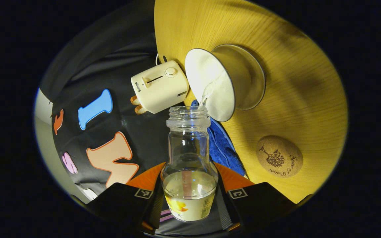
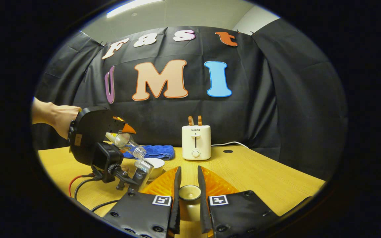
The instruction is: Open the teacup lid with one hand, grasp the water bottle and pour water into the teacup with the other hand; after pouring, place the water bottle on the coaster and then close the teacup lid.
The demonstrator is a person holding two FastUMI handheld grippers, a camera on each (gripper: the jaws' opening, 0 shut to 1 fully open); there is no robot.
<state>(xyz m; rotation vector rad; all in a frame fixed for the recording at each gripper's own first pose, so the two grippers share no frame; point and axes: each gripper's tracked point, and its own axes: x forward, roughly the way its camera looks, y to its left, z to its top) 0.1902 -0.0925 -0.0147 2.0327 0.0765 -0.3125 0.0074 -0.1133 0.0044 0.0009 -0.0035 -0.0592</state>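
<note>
Now water bottle between left tool fingers.

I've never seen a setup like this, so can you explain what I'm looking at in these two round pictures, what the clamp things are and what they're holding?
A person holds a two-finger gripper in each hand, and each carries a fisheye camera looking along its fingers. In the left gripper view, the left gripper clamps a clear water bottle, tilted so water runs into the white teacup. The right gripper view looks across the wooden table: the right gripper holds the teacup lid, and the person's hand shows farther off. Also on the table are a cork coaster, a blue cloth and a toaster.
</note>
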